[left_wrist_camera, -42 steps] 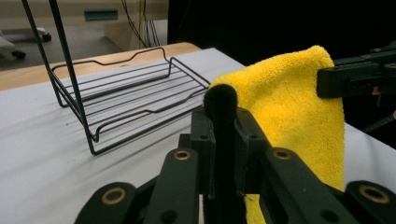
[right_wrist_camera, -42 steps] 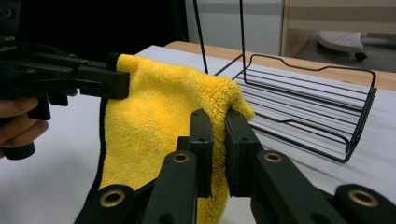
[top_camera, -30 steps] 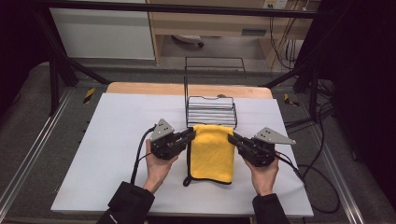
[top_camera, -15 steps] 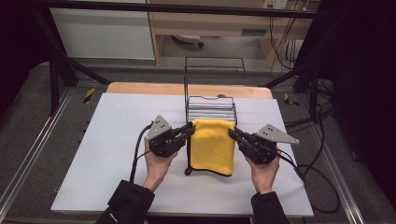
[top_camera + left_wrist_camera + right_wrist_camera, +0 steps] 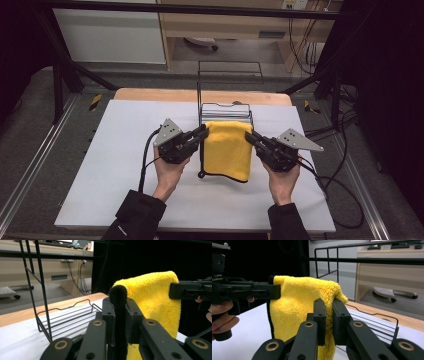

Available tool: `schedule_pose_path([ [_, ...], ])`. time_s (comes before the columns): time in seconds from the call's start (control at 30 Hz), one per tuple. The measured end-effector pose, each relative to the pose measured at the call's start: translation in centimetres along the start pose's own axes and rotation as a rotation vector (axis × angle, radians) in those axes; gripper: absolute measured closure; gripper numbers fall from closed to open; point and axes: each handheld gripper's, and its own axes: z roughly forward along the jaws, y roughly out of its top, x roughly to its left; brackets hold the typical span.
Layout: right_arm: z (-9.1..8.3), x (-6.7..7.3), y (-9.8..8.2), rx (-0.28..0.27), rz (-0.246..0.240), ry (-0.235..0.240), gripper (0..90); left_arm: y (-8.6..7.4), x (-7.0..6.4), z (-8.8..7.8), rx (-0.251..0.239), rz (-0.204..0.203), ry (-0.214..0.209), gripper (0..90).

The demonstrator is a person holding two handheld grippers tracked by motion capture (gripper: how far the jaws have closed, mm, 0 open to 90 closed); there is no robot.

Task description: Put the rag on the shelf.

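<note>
A yellow towel [image 5: 228,149] with a black edge hangs folded between my two grippers, lifted off the white table [image 5: 115,155]. My left gripper [image 5: 202,133] is shut on the towel's upper left corner, and my right gripper [image 5: 249,136] is shut on its upper right corner. In the left gripper view the towel [image 5: 155,297] spreads away to the right, its black hem pinched between the jaws of the left gripper [image 5: 119,308]. In the right gripper view the towel [image 5: 299,307] hangs leftward from the right gripper [image 5: 329,315]. A black wire rack [image 5: 226,107] stands just behind the towel.
The wire rack [image 5: 65,317] has a tall back frame [image 5: 230,75] and a low tray of bars. A wooden strip [image 5: 150,95] runs along the table's far edge. Cables [image 5: 340,185] trail at the right. Black frame posts stand at both sides.
Both grippers have raised the towel off the table and carried it a little toward the rack; its lower edge now hangs free above the table.
</note>
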Motion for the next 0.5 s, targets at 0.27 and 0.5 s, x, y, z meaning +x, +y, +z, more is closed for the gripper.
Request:
schedule_pose_path([
  [0.27, 0.1, 0.1, 1.0, -0.037, -0.011, -0.003, 82.9, 1.2, 0.0, -0.1, -0.030, 0.004, 0.008, 79.7],
  [0.5, 0.3, 0.1, 2.0, -0.063, -0.018, -0.008, 82.9, 2.1, 0.0, -0.1, -0.050, 0.011, 0.014, 79.7],
])
